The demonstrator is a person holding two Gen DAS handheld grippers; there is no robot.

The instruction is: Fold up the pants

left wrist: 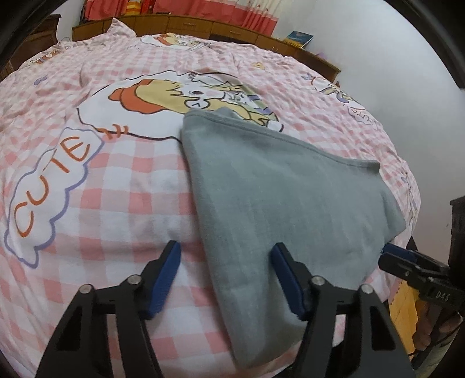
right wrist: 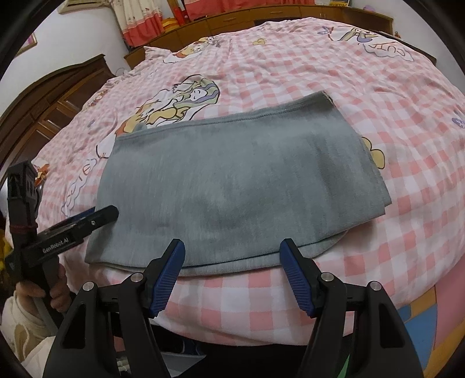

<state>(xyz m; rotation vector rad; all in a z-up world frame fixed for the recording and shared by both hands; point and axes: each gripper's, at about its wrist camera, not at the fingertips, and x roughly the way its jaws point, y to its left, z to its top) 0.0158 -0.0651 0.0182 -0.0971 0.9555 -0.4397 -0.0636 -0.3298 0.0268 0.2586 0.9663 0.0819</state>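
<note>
Grey pants [left wrist: 279, 192] lie folded into a flat rectangle on the pink checked bed cover [left wrist: 122, 180]; they also show in the right wrist view [right wrist: 232, 186]. My left gripper [left wrist: 226, 256] is open and empty, its jaws spread over the pants' near left edge. My right gripper [right wrist: 232, 253] is open and empty, just short of the pants' near edge. The right gripper shows at the pants' right corner in the left wrist view [left wrist: 412, 267]. The left gripper shows by the pants' left edge in the right wrist view [right wrist: 84, 221].
The bed cover [right wrist: 334, 72] has cartoon prints and a "CUTE" bubble [left wrist: 49, 186]. A wooden headboard [left wrist: 203, 26] and red curtains stand behind. A dark wooden cabinet [right wrist: 58, 96] stands at the left. The bed's near edge drops off below the grippers.
</note>
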